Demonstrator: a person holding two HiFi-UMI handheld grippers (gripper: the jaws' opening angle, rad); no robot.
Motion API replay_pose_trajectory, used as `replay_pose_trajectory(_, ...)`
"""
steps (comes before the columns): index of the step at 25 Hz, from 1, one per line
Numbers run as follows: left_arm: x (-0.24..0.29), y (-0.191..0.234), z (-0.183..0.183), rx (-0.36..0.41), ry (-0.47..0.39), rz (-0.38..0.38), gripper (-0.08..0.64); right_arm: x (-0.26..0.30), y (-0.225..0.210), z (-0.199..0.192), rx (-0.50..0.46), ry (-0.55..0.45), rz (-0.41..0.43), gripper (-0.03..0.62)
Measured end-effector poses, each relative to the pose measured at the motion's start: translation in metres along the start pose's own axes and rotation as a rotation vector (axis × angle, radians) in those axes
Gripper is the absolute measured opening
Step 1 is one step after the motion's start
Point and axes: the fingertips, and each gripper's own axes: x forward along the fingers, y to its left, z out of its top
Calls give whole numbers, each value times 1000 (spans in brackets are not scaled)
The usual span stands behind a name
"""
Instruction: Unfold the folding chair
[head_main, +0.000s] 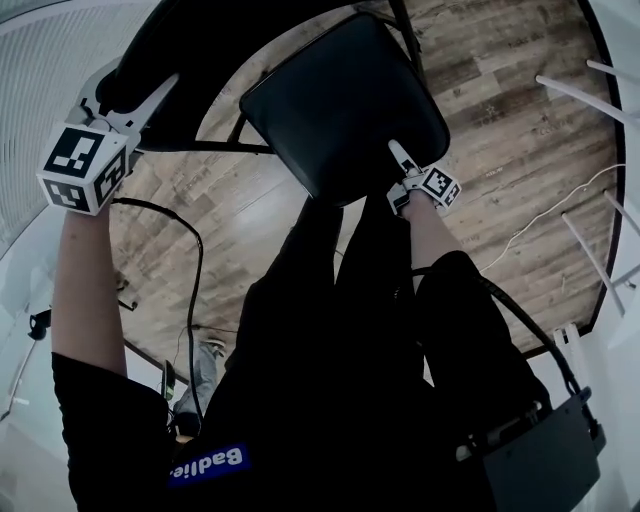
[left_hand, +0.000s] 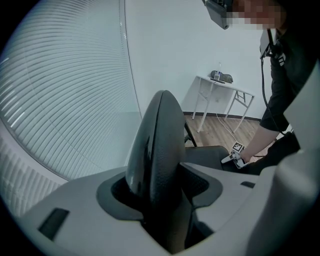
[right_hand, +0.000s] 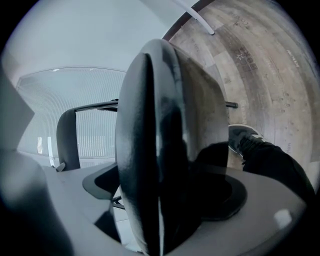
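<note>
The black folding chair stands on the wood floor below me, its padded seat (head_main: 340, 105) folded down. In the left gripper view the rounded top of the backrest (left_hand: 160, 145) fills the gap of my left gripper (left_hand: 162, 200), whose jaws are shut on it. From the head view, that left gripper (head_main: 135, 105) is at the upper left, on the backrest (head_main: 190, 60). My right gripper (head_main: 400, 160) is at the seat's near edge. The seat's edge (right_hand: 165, 125) lies between the jaws of the right gripper (right_hand: 160, 215), with a slit of light on its left side.
Window blinds (left_hand: 60, 90) run along the left. A white folding table (left_hand: 220, 85) stands against the far wall. White table legs (head_main: 585, 100) rise at the right, and a black cable (head_main: 190, 260) trails over the floor. My shoe (right_hand: 242, 137) is beside the chair.
</note>
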Motion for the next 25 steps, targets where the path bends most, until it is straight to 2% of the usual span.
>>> replay_pose_trajectory(2,3,1,2,2,0,5,229,0,-1,3,-12,6,-33,459)
replay_pose_trajectory(7,-8,-7,6,-10,-25,-5,232,-36,-13,1,-69,19,-178,502)
replay_pose_trajectory(10,-8,-1,8,-39,-45,-3,267,-50,0,15,-82,-11,-189,502)
replay_pose_trajectory(12,-14,2,11,-58,-48,6,278,-61,18,18,-104,10,-192,502)
replay_pose_trajectory(17,-36,12,34,-133,-87,70,277,-90,79,45,-192,56,-215,502)
replay_pose_trajectory(22,-95,-10,54,-151,-116,81,276,-128,173,20,-288,165,-164,500)
replay_pose_trajectory(25,-127,-38,68,-192,-177,81,276,-143,237,10,-379,250,-105,499)
